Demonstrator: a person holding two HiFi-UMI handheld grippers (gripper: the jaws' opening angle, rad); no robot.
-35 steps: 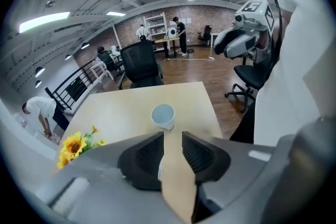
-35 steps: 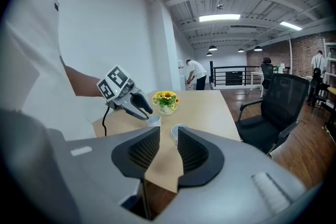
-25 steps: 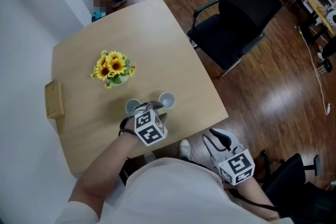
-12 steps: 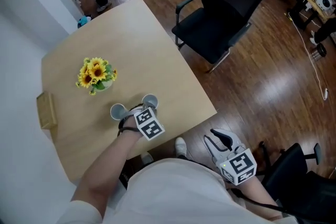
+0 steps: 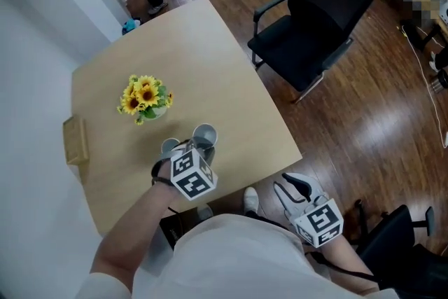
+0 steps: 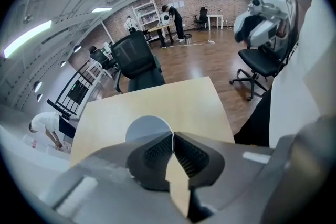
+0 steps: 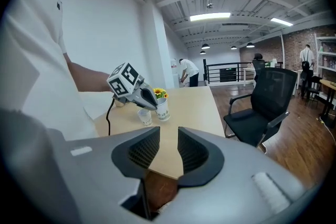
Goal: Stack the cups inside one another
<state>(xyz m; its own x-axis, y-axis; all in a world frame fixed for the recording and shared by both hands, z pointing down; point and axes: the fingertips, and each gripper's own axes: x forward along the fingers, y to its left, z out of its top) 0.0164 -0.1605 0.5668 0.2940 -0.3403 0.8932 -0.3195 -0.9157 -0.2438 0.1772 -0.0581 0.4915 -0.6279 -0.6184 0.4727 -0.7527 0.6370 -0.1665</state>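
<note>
Head view: two cups stand toward the near edge of the desk [image 5: 210,52]. The grey cup [image 5: 205,134] has the second cup [image 5: 170,145] just beside it at its 8 o'clock. They are apart and not yet nested.
Grey cup: the left gripper view looks down into its round mouth, and the rim at 3 o'clock runs in between the jaws. I cannot tell whether its base has left the desk.
Handling: it looks light and thin-walled, probably paper or plastic. The rim will likely flex under a hard pinch and the smooth wall may slip. Held at one side, it should tend to hang tilted.
Where to hold: a pinch on the rim wall suits nesting, since the base and outer wall stay free to drop into the second cup.
Left gripper [image 6: 173,145]: the jaws have just been closing. They sit together on the grey cup's thin wall, one pad inside and one outside.
Right gripper [image 7: 168,147]: the jaws are apart with nothing between them. It is held off the desk at 4 o'clock of the cups, above the floor [image 5: 364,115].
Surroundings: sunflowers [image 5: 145,94] stand at 11 o'clock of the cups, and a black chair [image 5: 315,17] stands at 2 o'clock beyond the desk.
</note>
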